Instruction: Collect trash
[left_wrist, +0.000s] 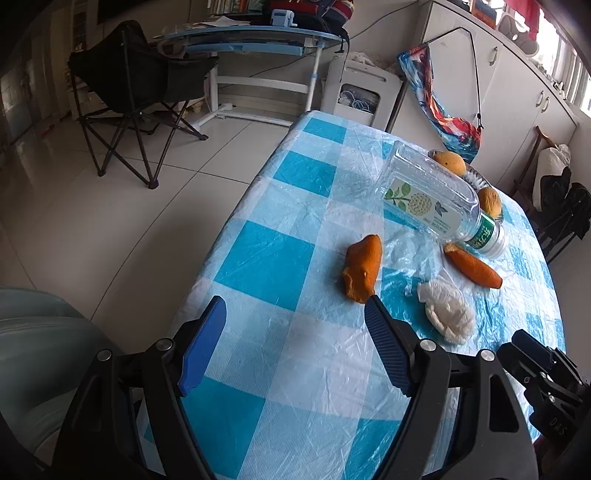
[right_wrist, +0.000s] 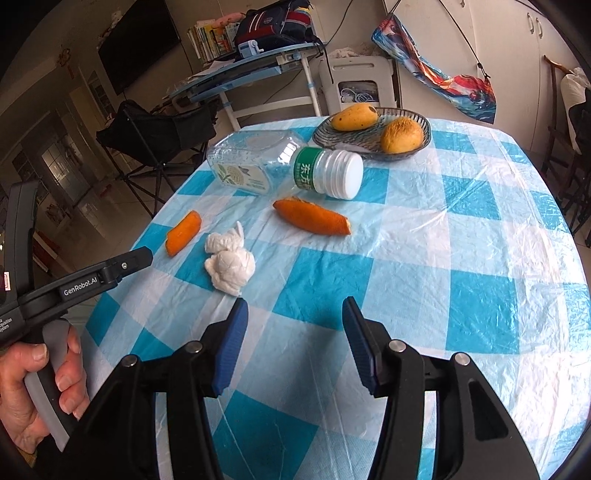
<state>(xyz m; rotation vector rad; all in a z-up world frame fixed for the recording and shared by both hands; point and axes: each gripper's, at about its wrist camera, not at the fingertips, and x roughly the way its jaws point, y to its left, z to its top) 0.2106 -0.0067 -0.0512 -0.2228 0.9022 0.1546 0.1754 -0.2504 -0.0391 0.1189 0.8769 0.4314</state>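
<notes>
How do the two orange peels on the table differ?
The near peel lies beside the crumpled tissue; the far peel lies just in front of the bottle cap. The far peel looks longer and fuller, tapering like a wedge; the near peel looks shorter and flatter. Both are orange, lie loose on the checked tablecloth, and neither is gripped.

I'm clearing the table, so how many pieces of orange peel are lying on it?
2. One peel lies left of the crumpled tissue; the other peel lies just in front of the bottle. None seems hidden.
</notes>
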